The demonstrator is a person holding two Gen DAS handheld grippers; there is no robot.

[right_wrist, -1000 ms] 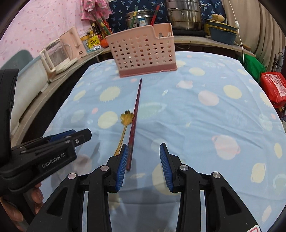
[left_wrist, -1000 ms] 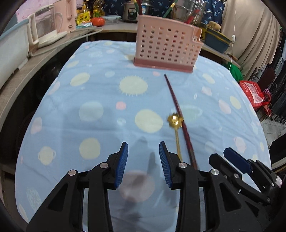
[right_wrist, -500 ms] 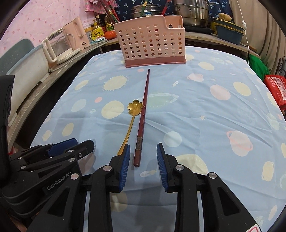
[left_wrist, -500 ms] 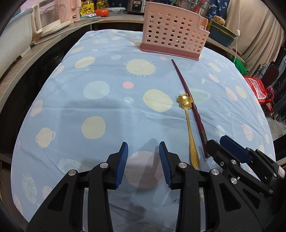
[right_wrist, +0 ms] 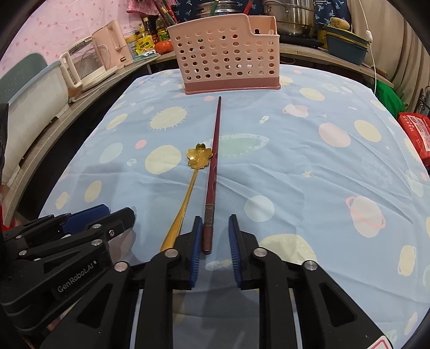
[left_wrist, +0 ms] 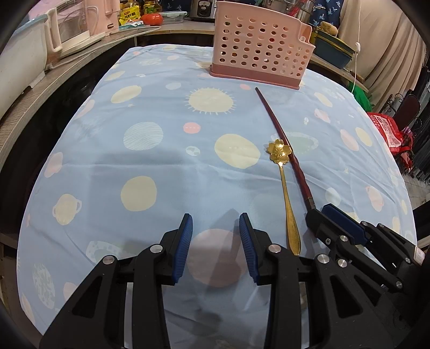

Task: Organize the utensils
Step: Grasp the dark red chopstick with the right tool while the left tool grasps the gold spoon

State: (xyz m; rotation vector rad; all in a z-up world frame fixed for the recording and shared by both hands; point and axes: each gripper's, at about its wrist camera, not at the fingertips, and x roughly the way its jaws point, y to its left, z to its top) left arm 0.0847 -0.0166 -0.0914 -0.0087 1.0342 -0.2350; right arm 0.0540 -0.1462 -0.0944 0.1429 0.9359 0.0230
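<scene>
A light blue cloth (left_wrist: pixel 166 171) with yellow suns, pink dots and little planets covers the table. Along one side runs a grey shelf (right_wrist: pixel 88 88). On it stand a pink kettle (right_wrist: pixel 111 43), a white machine with a clear lid (right_wrist: pixel 86 67) and a big white tub (right_wrist: pixel 32 107). Further along are bottles (right_wrist: pixel 153 29) and a red tomato (right_wrist: pixel 164 47). Behind the table sit shiny metal pots (right_wrist: pixel 293 18) and a dark blue bowl (right_wrist: pixel 345 49). A white cord (right_wrist: pixel 372 61) hangs down by a beige curtain (left_wrist: pixel 387 45). A red bag (right_wrist: pixel 415 131) and something green (right_wrist: pixel 387 96) lie lower down at that side.
</scene>
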